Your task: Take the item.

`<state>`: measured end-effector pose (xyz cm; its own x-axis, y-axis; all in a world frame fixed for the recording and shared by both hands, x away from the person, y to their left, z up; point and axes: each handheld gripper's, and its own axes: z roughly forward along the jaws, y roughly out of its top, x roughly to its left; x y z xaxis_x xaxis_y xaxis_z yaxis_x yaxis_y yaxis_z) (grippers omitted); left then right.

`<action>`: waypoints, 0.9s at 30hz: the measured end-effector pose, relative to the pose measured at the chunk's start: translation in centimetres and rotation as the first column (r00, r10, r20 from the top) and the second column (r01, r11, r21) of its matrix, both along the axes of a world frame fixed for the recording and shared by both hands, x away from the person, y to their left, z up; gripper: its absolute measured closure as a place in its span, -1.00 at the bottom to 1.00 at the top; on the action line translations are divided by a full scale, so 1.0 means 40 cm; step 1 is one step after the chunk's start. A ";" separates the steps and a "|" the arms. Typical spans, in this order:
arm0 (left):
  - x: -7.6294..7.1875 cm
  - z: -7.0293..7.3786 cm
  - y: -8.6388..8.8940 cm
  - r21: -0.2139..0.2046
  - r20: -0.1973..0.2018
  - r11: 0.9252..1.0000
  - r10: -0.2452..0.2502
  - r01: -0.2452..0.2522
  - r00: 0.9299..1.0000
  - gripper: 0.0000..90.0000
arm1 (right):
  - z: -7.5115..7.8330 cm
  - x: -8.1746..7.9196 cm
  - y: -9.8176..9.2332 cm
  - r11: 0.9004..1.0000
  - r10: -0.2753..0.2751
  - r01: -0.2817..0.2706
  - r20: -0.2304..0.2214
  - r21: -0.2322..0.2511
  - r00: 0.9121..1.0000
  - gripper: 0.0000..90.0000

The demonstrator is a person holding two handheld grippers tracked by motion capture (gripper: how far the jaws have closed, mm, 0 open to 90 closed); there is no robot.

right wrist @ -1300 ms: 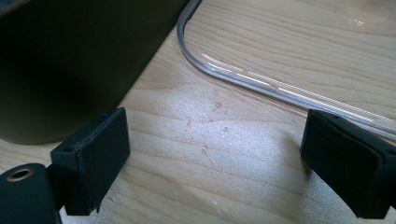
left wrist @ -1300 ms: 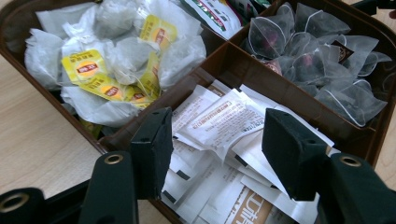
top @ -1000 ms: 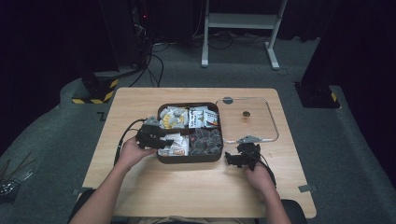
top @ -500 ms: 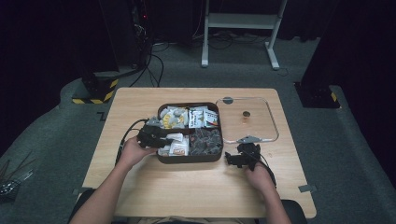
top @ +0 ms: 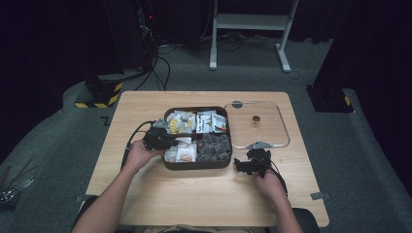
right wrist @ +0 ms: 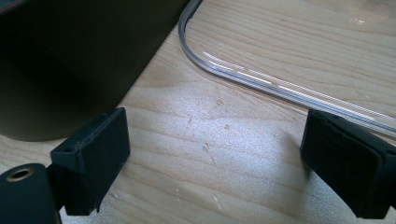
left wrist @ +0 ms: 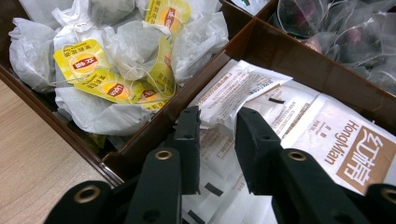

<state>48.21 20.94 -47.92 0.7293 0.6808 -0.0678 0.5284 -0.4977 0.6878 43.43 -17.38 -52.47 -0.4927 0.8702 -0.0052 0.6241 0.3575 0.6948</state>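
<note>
overhead, in the high view, a dark compartment box (top: 197, 165) sits mid-surface on the wooden surface (top: 194, 199), with a clear lid (top: 282, 126) lying flat just to its right. the left hand-held gripper (top: 163, 139) reaches over the box's left edge into the near-left compartment, while the right hand-held gripper (top: 248, 164) rests on the surface just right of the box, near the lid's front corner. next, the left gripper view: the left hand-held gripper (left wrist: 217, 133) has just been closing, its jaws now narrow with the folded edge of a white paper sachet (left wrist: 243, 91) between them; whether the pads already press on it i cannot tell. yellow-tagged tea bags (left wrist: 116, 60) fill the neighbouring compartment across the brown divider (left wrist: 159, 128). last, the right gripper view: the right hand-held gripper (right wrist: 212, 161) stands wide apart over bare wood, between the box wall (right wrist: 70, 60) and the lid rim (right wrist: 243, 77).
</note>
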 end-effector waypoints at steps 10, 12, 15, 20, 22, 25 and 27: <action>0.010 0.001 -0.022 0.020 -0.001 1.000 -0.016 0.016 1.000 0.85 | 0.000 0.000 0.000 1.000 0.000 0.000 0.000 -0.001 1.000 -0.82; 0.010 0.001 -0.022 0.022 -0.002 1.000 -0.018 0.018 1.000 0.86 | 0.000 0.000 0.000 1.000 0.000 0.000 0.000 -0.001 1.000 -0.82; 0.009 0.004 -0.020 0.015 -0.001 1.000 -0.016 0.017 1.000 0.88 | 0.000 -0.001 0.000 1.000 0.000 0.000 0.000 -0.001 1.000 -0.82; 0.006 0.014 -0.013 0.003 0.005 1.000 -0.019 0.019 1.000 0.90 | 0.000 -0.001 0.000 1.000 0.000 0.000 0.000 -0.001 1.000 -0.82; 0.002 0.020 -0.013 -0.007 0.012 1.000 -0.020 0.020 1.000 0.90 | 0.000 -0.001 0.000 1.000 0.000 0.000 0.000 -0.001 1.000 -0.82; 0.001 0.025 -0.010 -0.011 0.015 1.000 -0.022 0.022 1.000 0.90 | 0.000 -0.001 0.000 1.000 0.000 0.000 0.000 -0.001 1.000 -0.82; 0.000 0.026 -0.010 -0.019 0.016 1.000 -0.018 0.019 1.000 0.90 | 0.000 -0.001 0.000 1.000 0.001 -0.001 0.000 -0.001 1.000 -0.82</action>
